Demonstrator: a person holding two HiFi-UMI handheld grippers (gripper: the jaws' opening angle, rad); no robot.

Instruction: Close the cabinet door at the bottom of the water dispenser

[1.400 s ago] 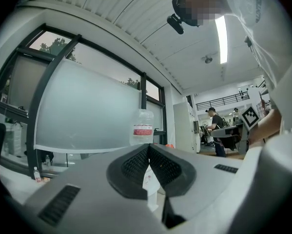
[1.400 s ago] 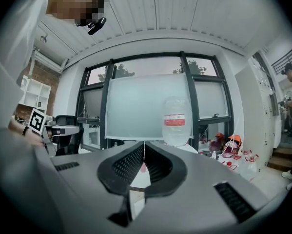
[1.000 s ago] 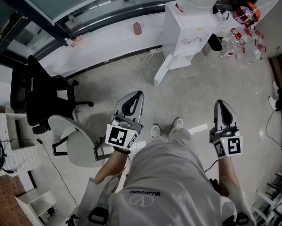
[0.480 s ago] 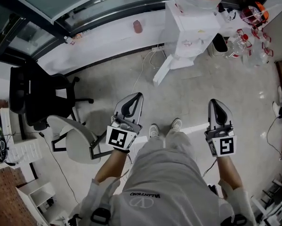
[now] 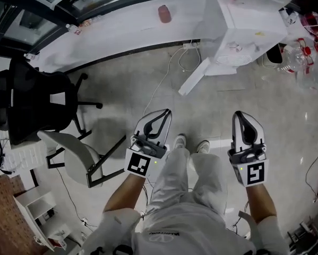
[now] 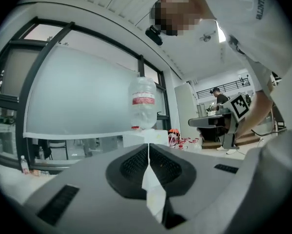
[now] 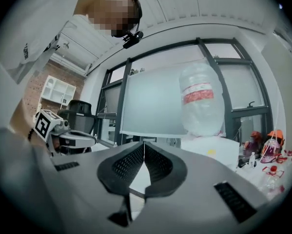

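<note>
"Closing the cabinet door (image 5: 195, 77) has not begun yet, has it?"
"No, I judge this is the approach step. The door stands swung out from the bottom of the water dispenser (image 5: 238, 33), toward the person. Both grippers are well apart from it."
"How are the jaws?"
"The left gripper (image 5: 164, 114) has its jaws pressed together, with nothing between them. The right gripper (image 5: 241, 116) is the same, jaws together and empty. Both look toward the dispenser."
"What does the next move call for?"
"I think no grasp is needed. One gripper must come nearer and lower and lay its closed tip on the outer face of the door, near the free edge. Then it pushes the door round until it lies flat on the cabinet. The left gripper seems to be on the better side, but this is only my judgement."
"And the count of things?"
"One dispenser, one open door, one big water bottle (image 6: 143, 104) on top. Two grippers. Two chairs: one black office chair (image 5: 26, 97) and one grey chair (image 5: 76, 158). One small red container (image 5: 164, 13) on the white ledge (image 5: 95, 41). The small bottles with red caps (image 5: 312, 52) at the right of the dispenser are several; I cannot count them exactly"
</note>
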